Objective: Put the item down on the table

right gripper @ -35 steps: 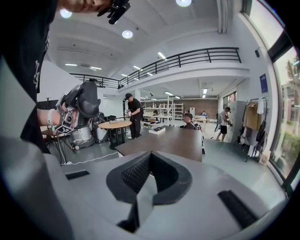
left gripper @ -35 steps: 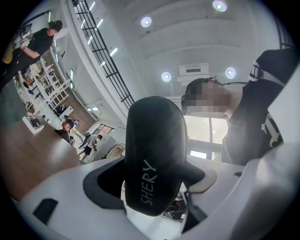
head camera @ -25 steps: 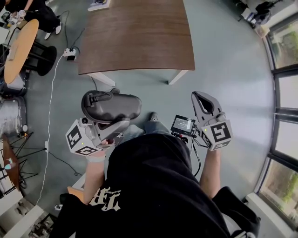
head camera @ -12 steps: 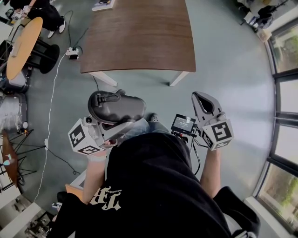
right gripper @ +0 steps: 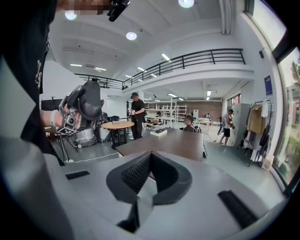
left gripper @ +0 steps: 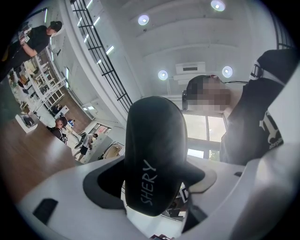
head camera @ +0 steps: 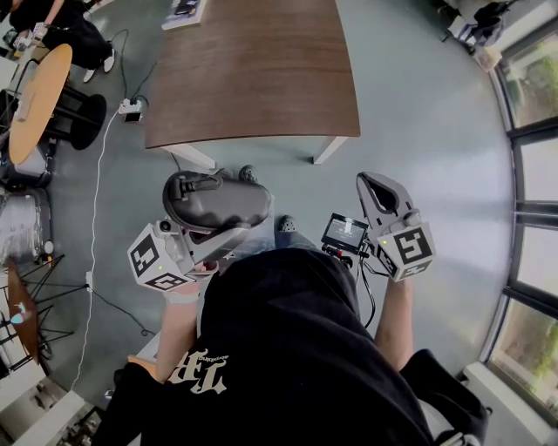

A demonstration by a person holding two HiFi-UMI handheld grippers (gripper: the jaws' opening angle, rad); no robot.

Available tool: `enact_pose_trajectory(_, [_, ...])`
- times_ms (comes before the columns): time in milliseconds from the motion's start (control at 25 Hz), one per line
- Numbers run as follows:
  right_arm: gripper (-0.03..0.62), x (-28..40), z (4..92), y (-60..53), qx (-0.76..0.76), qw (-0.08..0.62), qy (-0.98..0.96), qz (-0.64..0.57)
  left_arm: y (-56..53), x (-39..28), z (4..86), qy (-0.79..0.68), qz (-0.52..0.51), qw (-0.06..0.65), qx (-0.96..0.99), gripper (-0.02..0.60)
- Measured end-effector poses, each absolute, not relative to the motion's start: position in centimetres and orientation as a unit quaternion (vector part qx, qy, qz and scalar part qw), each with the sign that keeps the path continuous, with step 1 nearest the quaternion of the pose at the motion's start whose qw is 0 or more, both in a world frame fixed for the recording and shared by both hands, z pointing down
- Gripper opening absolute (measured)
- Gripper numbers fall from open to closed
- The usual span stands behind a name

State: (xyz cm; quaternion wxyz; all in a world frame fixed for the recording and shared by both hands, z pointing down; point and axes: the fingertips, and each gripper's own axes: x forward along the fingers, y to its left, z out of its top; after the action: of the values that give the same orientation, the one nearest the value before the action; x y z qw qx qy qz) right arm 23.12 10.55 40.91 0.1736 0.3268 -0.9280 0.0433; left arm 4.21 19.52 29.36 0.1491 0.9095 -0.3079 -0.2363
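My left gripper (head camera: 228, 233) is shut on a black oblong item (head camera: 216, 199) and holds it in the air in front of my body, short of the table. In the left gripper view the same item (left gripper: 152, 159) fills the space between the jaws, with the print "SHERY" on it. The brown wooden table (head camera: 253, 70) stands ahead on the grey floor, and in the right gripper view the table (right gripper: 178, 140) lies ahead. My right gripper (head camera: 377, 185) is shut with nothing in it, level with the left one. Its jaws meet at the right gripper (right gripper: 151, 155) tip.
A round orange table (head camera: 35, 96) stands at the far left, with a power strip (head camera: 131, 108) and a white cable on the floor beside it. A flat object (head camera: 185, 10) lies on the brown table's far corner. A small screen (head camera: 343, 233) hangs at my waist. Windows line the right side.
The left gripper and the black item have shifted slightly right and forward. A shoe now shows on the floor near the table's front edge. The right gripper has hardly moved.
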Motion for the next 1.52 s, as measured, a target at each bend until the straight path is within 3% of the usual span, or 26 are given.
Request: enact_pose_trajectory(1520, [-0.012, 22.5, 42.5, 4.6, 0.334, 0.227, -0.914, 0.041, 11.7, 1.8, 31.1, -0.304, -0.257, 0.189, 0.897, 0.351])
